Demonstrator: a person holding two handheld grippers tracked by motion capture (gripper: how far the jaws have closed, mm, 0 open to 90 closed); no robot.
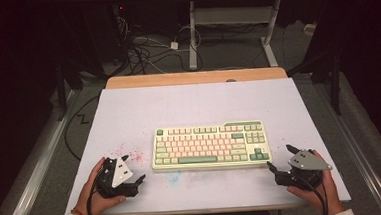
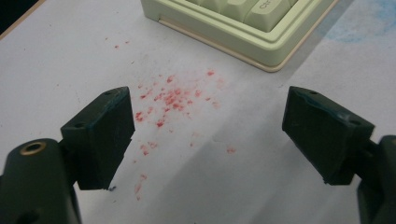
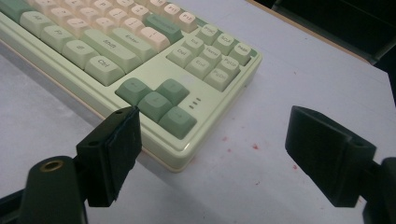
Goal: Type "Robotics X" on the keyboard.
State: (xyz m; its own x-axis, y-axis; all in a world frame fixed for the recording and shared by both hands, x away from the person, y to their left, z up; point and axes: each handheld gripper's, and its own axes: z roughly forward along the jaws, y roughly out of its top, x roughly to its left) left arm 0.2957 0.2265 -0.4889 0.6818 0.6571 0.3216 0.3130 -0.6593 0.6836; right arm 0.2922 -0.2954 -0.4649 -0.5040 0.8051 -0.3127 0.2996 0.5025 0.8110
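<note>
Apparently waiting, the left gripper (image 1: pixel 123 174) and right gripper (image 1: pixel 285 163) rest wide open and empty on the surface (image 1: pixel 198 107), flanking the mechanical keyboard (image 1: pixel 210 145) (probably ready to take its two ends).

One keyboard (image 1: pixel 210 146), two grippers, one table (image 1: pixel 198 104)

keyboard (image 1: pixel 210 146) on the table (image 1: pixel 198 104) at centre toward the near edge, left gripper (image 1: pixel 132 169) just off its near-left corner over speckled stains (image 2: pixel 170 100), right gripper (image 1: pixel 280 157) just off its near-right corner.
</note>
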